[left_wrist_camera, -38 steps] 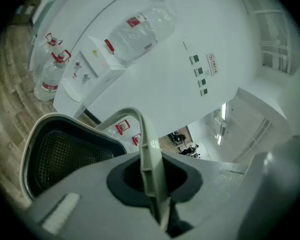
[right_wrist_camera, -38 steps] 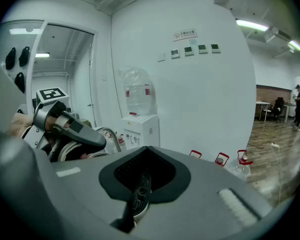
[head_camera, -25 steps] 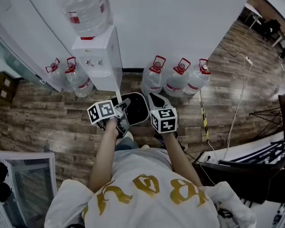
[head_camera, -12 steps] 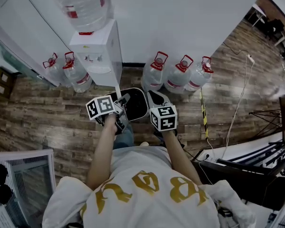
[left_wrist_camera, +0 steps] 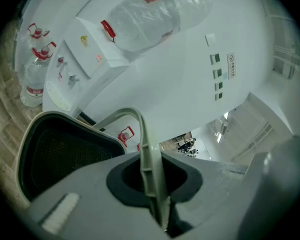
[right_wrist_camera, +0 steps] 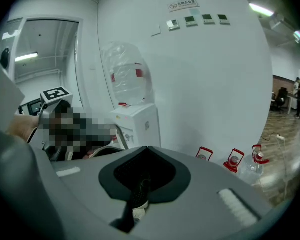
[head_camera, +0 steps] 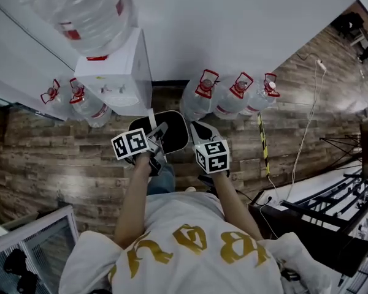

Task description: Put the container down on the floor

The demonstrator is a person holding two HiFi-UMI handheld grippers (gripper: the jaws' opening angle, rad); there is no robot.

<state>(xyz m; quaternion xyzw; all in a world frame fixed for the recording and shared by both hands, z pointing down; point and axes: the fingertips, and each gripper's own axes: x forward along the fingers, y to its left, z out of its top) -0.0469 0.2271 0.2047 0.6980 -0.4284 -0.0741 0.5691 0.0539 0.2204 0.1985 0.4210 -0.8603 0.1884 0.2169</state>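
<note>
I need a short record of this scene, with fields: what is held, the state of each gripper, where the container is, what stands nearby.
held thing: black container with a pale handle
left gripper: closed on the handle
right gripper: closed on a dark edge, seemingly the container's rim
container position: held up over the wooden floor, not yet set down
nearby: water dispenser and water bottles along the wall

Left gripper [left_wrist_camera: 152, 184] clamped, right gripper [right_wrist_camera: 139, 196] seemingly closed
</note>
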